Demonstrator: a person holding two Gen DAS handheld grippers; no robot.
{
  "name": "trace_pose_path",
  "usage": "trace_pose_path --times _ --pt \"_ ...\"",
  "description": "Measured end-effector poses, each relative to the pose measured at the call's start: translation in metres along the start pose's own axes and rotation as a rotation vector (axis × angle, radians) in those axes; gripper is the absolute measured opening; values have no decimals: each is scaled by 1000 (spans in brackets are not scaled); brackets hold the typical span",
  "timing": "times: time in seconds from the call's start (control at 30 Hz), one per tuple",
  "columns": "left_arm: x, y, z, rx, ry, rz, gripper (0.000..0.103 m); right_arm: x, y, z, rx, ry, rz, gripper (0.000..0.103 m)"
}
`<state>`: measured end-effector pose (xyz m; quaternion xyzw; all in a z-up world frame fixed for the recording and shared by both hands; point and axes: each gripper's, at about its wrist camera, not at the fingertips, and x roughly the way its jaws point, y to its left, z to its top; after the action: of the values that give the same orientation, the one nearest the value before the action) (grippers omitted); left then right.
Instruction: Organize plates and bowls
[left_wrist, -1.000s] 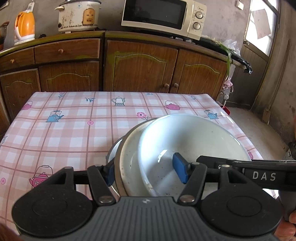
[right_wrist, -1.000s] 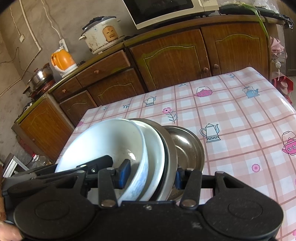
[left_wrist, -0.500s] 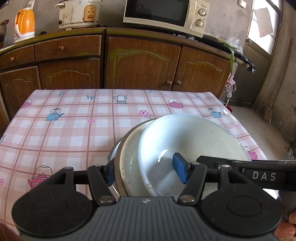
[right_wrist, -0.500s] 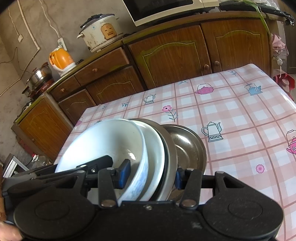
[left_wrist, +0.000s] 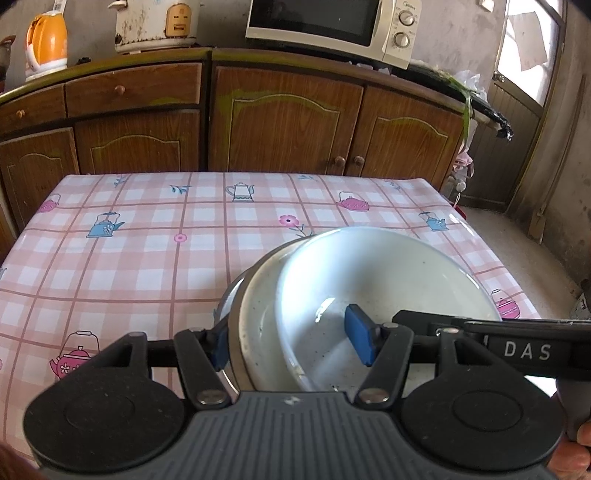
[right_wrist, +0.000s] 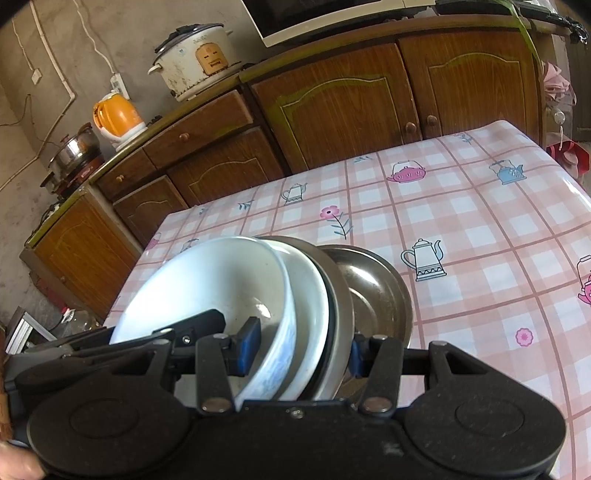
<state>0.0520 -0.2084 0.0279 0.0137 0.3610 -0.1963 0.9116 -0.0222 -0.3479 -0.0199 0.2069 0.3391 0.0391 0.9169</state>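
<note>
Dishes, a white bowl (left_wrist: 384, 288) nested in a plate (left_wrist: 258, 325) over a steel bowl (right_wrist: 376, 291), were gripped as one stack from opposite sides, probably so it could travel together without sliding apart. Left gripper (left_wrist: 291, 339) was clamped across the stack with one pad inside the white bowl, and right gripper (right_wrist: 303, 350) was clamped likewise. They hung tilted above the near part of the table (left_wrist: 147, 251), apparently not resting on it.
</note>
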Motion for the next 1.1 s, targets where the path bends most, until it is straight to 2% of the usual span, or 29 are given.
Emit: trace_pose_path --times 1.1 --pt "47 6 2 -4 41 -16 63 43 -22 7 23 36 -26 57"
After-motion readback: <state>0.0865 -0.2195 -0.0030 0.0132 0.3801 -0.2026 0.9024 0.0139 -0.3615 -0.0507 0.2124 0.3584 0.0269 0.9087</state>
